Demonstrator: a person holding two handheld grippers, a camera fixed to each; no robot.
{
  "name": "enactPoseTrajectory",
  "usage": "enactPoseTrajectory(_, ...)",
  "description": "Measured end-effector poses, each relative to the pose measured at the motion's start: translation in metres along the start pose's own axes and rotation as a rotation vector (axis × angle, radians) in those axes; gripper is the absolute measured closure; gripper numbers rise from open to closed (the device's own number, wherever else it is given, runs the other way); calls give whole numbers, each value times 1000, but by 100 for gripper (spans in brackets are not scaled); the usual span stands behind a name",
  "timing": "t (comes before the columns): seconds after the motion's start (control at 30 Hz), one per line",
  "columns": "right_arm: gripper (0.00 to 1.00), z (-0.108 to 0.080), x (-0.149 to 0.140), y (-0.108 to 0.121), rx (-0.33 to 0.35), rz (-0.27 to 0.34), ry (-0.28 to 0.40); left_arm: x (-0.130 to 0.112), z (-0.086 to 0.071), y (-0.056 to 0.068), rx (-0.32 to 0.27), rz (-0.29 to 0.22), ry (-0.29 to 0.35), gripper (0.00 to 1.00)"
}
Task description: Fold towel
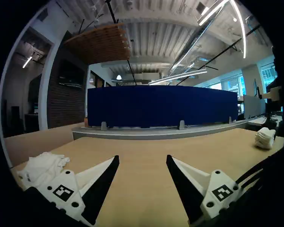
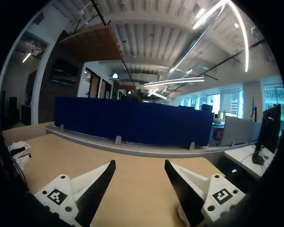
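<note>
A crumpled white towel [image 1: 43,166] lies on the wooden table [image 1: 149,151] at the near left of the left gripper view, just beside my left finger. A folded white towel stack [image 1: 265,137] sits at the table's far right edge. My left gripper [image 1: 142,160] hovers over the table, open, with nothing between its fingers. In the right gripper view my right gripper [image 2: 140,165] is open too, above bare wood [image 2: 142,181]. A bit of white cloth [image 2: 19,148] shows at the far left there.
A blue divider panel [image 1: 161,106] on a grey rail [image 1: 161,132] bounds the table's far side. Beyond the table's right end stands a neighbouring desk [image 2: 244,155] with a dark monitor [image 2: 269,128]. A brick wall [image 1: 64,102] rises at the left.
</note>
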State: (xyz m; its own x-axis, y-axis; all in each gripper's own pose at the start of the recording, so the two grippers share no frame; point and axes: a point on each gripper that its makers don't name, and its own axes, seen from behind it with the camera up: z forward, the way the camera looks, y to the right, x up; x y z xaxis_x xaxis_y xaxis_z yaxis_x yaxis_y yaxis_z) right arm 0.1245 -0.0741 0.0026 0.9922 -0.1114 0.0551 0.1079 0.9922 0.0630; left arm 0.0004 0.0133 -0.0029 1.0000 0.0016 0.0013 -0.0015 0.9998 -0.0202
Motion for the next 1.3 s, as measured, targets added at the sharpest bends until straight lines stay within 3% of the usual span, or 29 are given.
enactPoseTrajectory(1.0, 0, 6, -6, 21, -16, 23, 29, -1, -2, 0, 2, -2, 2, 7)
enactPoseTrajectory(1.3, 0, 4, -32, 32, -30, 33, 53, -1, -2, 0, 2, -1, 1, 7)
